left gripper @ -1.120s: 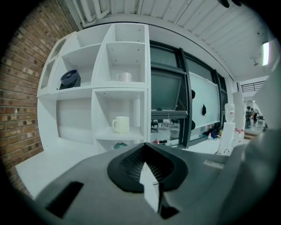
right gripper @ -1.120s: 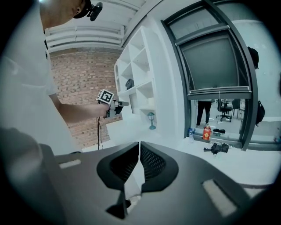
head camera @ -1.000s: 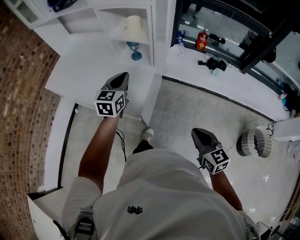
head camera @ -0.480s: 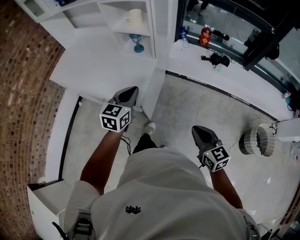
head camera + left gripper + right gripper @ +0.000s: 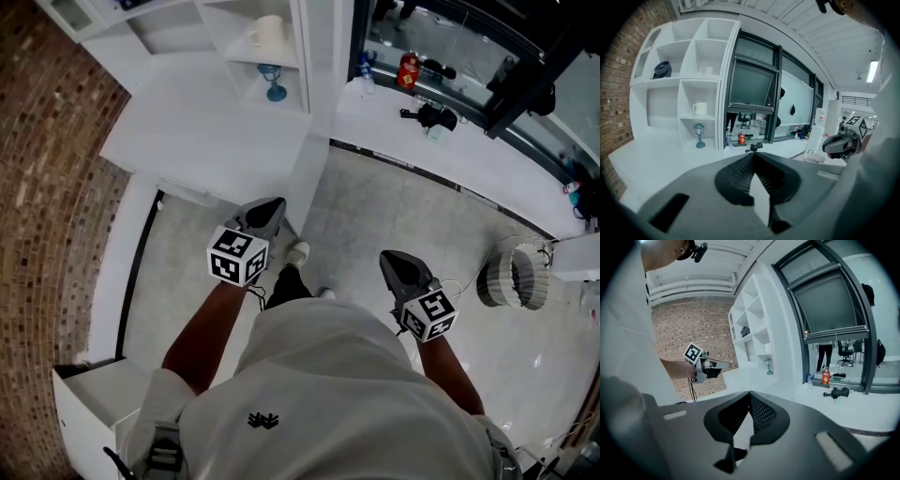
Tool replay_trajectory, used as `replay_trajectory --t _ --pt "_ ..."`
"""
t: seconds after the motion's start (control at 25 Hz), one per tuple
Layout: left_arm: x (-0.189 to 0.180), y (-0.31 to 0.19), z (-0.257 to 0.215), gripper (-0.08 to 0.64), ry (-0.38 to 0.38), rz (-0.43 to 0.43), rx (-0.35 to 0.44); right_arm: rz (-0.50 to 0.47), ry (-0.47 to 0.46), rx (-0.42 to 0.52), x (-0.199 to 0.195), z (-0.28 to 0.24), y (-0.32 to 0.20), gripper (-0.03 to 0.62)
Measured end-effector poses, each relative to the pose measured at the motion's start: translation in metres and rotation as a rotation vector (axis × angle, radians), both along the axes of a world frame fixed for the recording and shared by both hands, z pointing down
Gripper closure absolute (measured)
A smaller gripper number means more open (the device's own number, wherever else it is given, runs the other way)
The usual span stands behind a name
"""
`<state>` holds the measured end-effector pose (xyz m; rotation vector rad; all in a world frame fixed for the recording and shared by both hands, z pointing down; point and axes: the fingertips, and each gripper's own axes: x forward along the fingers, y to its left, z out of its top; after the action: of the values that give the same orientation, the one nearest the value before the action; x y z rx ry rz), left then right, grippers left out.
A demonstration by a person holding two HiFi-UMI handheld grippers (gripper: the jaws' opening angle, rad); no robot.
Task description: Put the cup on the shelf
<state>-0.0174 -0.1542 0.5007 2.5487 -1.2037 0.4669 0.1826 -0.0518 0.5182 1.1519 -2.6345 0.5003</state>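
Observation:
A cream cup (image 5: 269, 31) stands upright in a compartment of the white shelf unit (image 5: 305, 56), far from both grippers. The left gripper view shows the cup (image 5: 699, 108) above a small blue lamp figurine (image 5: 699, 135). My left gripper (image 5: 274, 204) hovers off the white table's near edge, shut with nothing in it; its jaws (image 5: 753, 155) meet at the tips. Lower right, over the floor, my right gripper (image 5: 388, 259) is shut and holds nothing, its tips (image 5: 749, 393) touching. Each gripper appears in the other's view: right gripper (image 5: 840, 144), left gripper (image 5: 711, 369).
A white table (image 5: 206, 131) sits before the shelf, with a brick wall (image 5: 47, 187) at the left. A window counter (image 5: 469, 164) carries a red bottle (image 5: 405, 70) and a black object (image 5: 427, 119). A white fan (image 5: 511, 278) lies on the floor at right.
My left gripper has drawn back from over the white table toward my body, off the table's edge. The right gripper has barely shifted. The cup has stayed on the shelf.

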Motion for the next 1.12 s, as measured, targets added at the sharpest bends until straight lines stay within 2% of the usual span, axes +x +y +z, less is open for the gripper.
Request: replay_trajectory --t 0.44,1.12 --pt "0.013 0.023 0.008 0.554 0.000 0.031 -0.012 -0.035 0.019 0.010 -0.006 0.000 0.002 0.580" --pt "0.012 0.051 0.024 0.554 -0.005 0.061 -0.052 -0.054 0.050 0.025 -0.016 -0.002 0.008 0.581"
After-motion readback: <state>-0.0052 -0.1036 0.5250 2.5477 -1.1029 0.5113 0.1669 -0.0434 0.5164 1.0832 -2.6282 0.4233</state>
